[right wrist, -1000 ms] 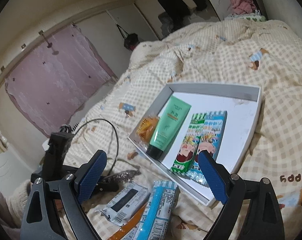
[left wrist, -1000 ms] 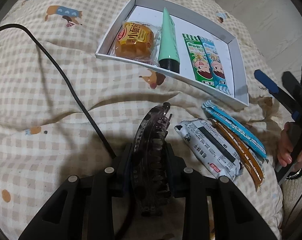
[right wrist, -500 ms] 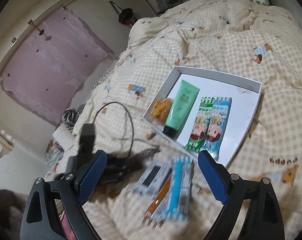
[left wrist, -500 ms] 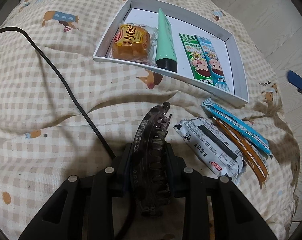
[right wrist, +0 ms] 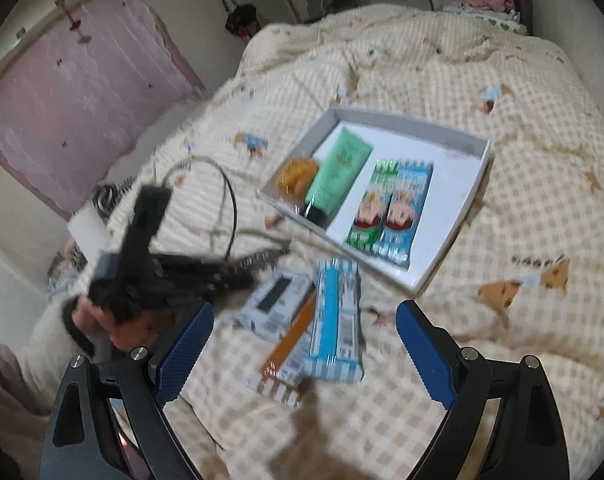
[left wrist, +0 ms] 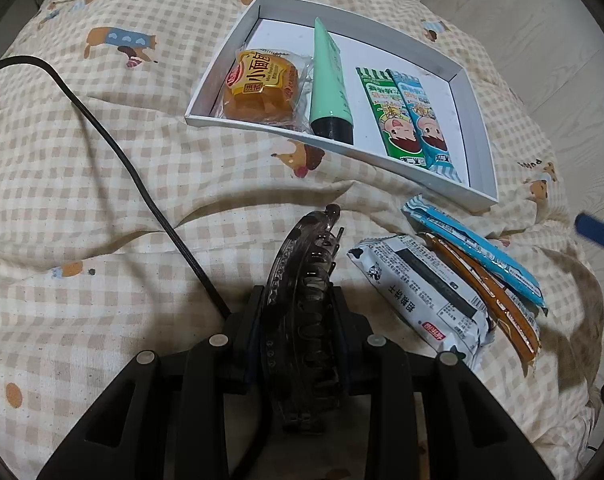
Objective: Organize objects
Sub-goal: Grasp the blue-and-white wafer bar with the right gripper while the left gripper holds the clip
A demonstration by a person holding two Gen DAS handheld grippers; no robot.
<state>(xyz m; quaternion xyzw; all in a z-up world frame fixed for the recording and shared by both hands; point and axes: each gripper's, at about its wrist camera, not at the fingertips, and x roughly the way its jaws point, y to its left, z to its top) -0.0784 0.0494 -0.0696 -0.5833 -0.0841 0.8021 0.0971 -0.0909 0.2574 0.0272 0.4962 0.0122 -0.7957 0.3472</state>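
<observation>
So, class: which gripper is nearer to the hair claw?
Left. The left gripper is shut on the hair claw, which sits between its fingers. The right gripper is open, apart from it, above the loose snack packets.

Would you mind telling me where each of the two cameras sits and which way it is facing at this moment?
Left wrist: on the left gripper, looking down across the checked duvet toward the white tray; its fingers clamp a dark hair claw.
Right wrist: on the right gripper, open, facing the duvet, tray and pink curtain; the person's left hand shows, blurred.
Shared: tray, green tube, loose snack packets.
</observation>
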